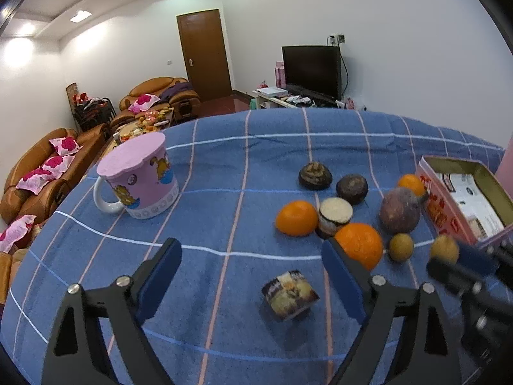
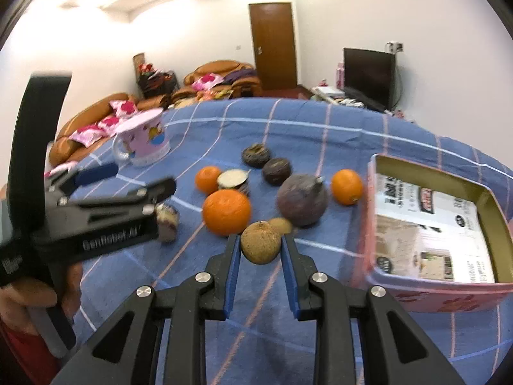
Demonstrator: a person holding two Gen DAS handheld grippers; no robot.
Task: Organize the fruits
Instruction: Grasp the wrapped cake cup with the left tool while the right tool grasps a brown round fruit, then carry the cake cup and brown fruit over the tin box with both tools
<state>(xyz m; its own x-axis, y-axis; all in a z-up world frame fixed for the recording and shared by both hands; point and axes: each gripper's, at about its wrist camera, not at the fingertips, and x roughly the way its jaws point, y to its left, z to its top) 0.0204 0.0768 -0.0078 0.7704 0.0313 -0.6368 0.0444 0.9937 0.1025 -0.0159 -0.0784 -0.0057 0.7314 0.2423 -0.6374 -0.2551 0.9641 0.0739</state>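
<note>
Right tool is clamped on a small brown fruit, the pink tin just to its right. Left tool stands wide, gripping nothing; a wrapped cube lies on the tabletop between its fingers, large orange beside its right finger.

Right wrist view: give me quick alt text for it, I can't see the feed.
The right tool is shut on a small tan round fruit on a blue checked cloth. Behind it lie three oranges, a purple fruit and dark fruits, with an open pink tin at right. The left tool reaches in from the left.
</note>
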